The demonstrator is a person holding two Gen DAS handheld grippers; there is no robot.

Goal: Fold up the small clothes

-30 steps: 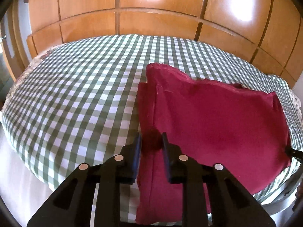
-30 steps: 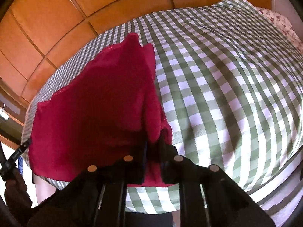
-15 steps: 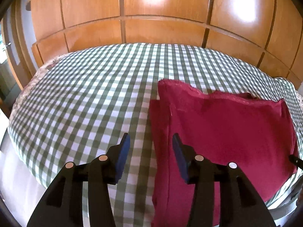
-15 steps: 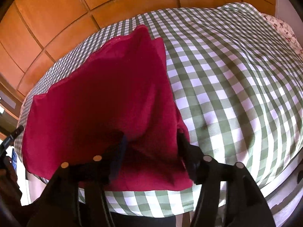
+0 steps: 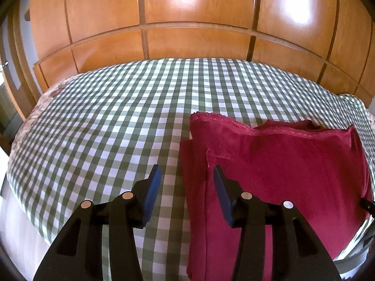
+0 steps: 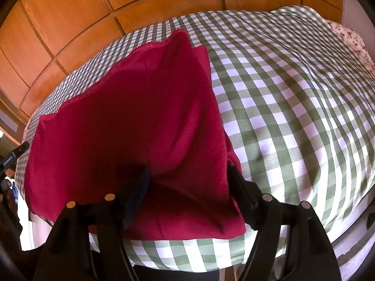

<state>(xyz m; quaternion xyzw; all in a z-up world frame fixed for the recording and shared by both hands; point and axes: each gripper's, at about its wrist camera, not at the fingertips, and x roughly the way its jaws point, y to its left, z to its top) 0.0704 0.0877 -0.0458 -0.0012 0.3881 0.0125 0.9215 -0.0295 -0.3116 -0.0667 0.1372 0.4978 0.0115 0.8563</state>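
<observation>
A dark red folded garment (image 5: 276, 175) lies flat on the green-and-white checked tablecloth (image 5: 105, 126), near the front edge. My left gripper (image 5: 186, 187) is open and empty, just above the garment's left edge. In the right wrist view the same garment (image 6: 131, 121) fills the left half. My right gripper (image 6: 188, 185) is open and empty, its jaws spread wide over the garment's near right corner. The tip of the other gripper (image 6: 14, 154) shows at the far left edge.
A wooden panelled wardrobe (image 5: 187, 23) stands right behind the table. A floral cloth (image 6: 351, 39) peeks out under the checked one at the far right. The table's front edge (image 6: 187, 253) is close below my right gripper.
Both grippers were shut on the garment's near corners a second ago. They have opened, let the garment drop flat, and pulled back slightly.
</observation>
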